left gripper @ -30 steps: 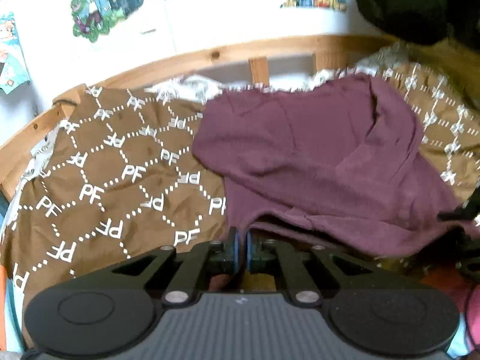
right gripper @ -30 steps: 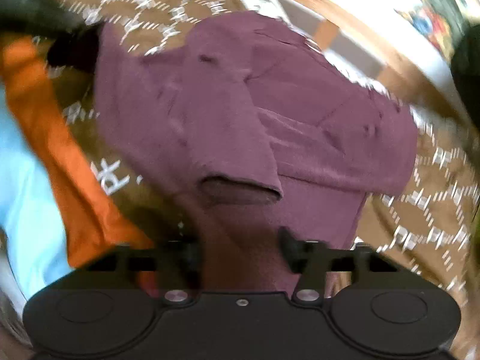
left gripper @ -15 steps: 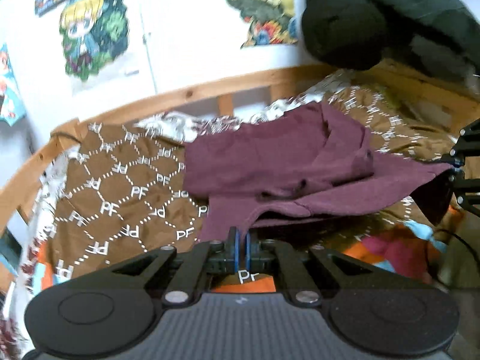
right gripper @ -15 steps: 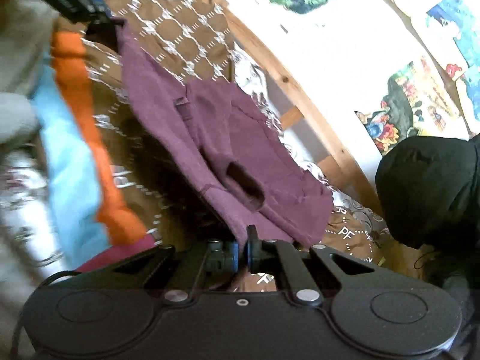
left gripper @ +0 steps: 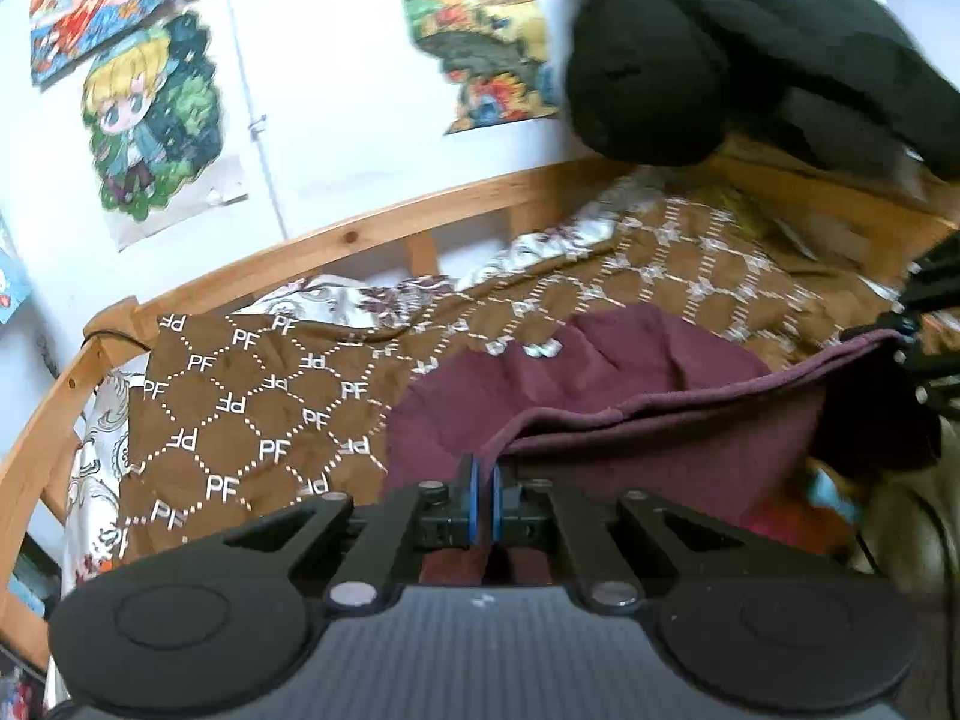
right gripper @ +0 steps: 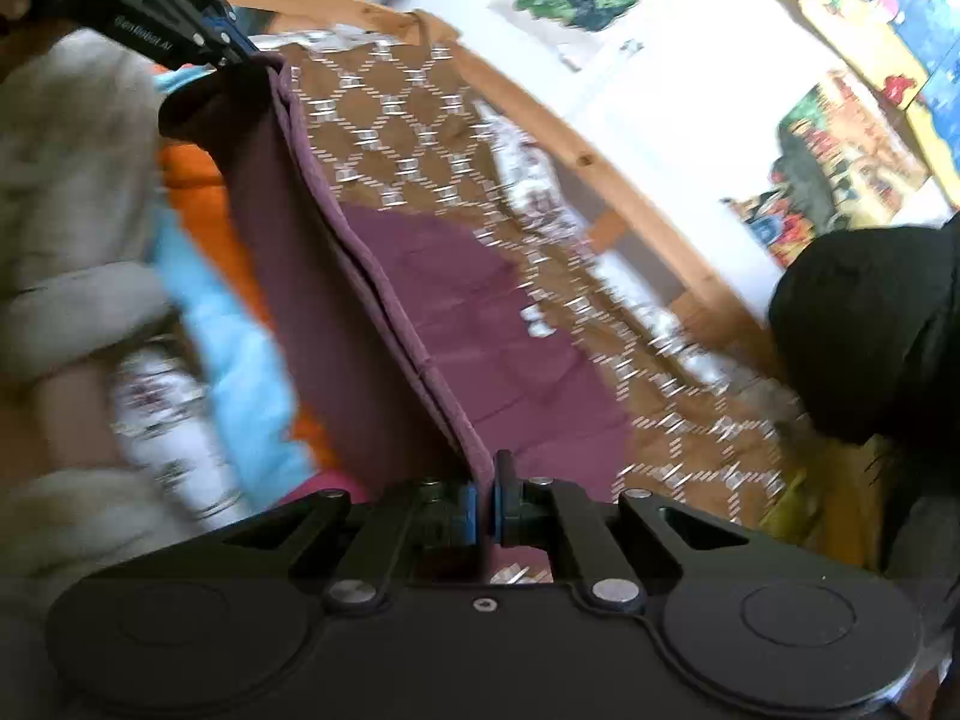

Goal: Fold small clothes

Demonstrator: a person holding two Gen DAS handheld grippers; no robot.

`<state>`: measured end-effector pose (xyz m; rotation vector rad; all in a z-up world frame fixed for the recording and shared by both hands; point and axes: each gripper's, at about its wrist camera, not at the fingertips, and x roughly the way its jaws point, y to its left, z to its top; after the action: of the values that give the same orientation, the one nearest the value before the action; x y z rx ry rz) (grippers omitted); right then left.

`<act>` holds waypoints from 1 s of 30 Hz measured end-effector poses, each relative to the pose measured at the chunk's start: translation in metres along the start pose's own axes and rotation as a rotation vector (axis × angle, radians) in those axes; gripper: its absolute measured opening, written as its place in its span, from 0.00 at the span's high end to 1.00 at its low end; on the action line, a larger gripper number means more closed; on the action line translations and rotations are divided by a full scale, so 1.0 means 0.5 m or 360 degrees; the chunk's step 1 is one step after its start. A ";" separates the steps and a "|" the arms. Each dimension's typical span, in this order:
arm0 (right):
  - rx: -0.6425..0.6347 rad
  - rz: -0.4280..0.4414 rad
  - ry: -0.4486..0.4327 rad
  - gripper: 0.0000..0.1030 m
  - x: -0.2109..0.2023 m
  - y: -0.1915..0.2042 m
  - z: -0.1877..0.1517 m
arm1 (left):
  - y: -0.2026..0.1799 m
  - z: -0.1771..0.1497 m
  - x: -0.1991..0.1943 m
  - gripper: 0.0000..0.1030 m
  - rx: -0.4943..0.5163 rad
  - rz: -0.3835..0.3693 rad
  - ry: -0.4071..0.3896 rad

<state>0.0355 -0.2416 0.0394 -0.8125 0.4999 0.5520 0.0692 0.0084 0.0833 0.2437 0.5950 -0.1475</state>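
Right wrist view: maroon garment [right gripper: 480, 330] hem stretches taut between both claws.

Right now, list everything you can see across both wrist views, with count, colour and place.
garment: one, maroon, hem stretched taut between both grippers, far part lying on the blanket
blanket: one, brown with white PF lattice, spread on the bed
bed rail: one, light wood, curving behind the blanket
floral sheet: one, white and purple, under the blanket's far edge
posters: several, colourful, on the white wall
black bundle: one, upper right, hanging above the bed
orange and blue fabric: near side of the bed
left gripper: black, jaws shut on the hem
right gripper: black, jaws shut on the hem
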 end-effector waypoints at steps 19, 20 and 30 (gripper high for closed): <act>0.0229 -0.0463 -0.0168 0.93 0.522 -0.170 0.111 | 0.151 0.063 0.550 0.96 -0.0372 0.0174 0.0086; 0.0275 -0.0445 -0.0156 0.93 0.538 -0.173 0.109 | 0.154 0.056 0.569 0.96 -0.0380 0.0166 0.0092; 0.0316 -0.0411 -0.0029 0.64 0.615 -0.153 0.072 | 0.158 0.023 0.632 0.74 -0.0473 0.0128 0.0228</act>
<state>0.3216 -0.1758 -0.0853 -0.6687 0.4178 0.2658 0.3505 0.0597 -0.0731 -0.0105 0.7396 0.0376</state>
